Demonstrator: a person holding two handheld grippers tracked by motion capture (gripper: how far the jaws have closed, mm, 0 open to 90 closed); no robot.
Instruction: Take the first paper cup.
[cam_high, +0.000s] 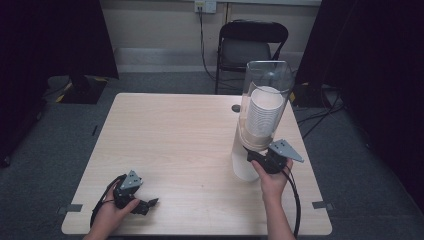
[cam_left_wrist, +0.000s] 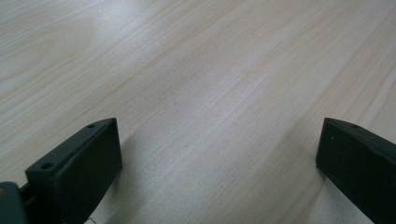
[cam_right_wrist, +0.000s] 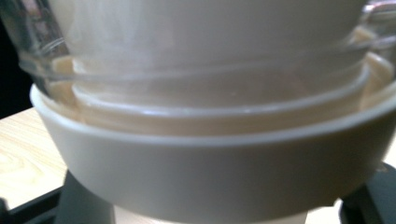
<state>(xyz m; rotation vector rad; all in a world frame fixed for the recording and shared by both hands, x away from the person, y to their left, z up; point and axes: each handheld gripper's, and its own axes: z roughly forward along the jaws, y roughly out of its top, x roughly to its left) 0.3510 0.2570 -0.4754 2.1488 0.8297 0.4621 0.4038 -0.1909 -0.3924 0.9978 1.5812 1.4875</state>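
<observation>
Nearest the camera, the light wooden table (cam_high: 175, 135) offers wide bare surface; the tall clear cup dispenser with cream base (cam_high: 260, 120) stands near its right edge. Right gripper (cam_high: 261, 159) meets that base, grip unclear. Left gripper (cam_high: 145, 204) rests wide, holding nothing.

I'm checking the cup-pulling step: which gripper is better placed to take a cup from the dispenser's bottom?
Right. The right gripper is already at the base of the cup dispenser, jaws either side of its cream collar. The left gripper rests open, far across the table.
</observation>
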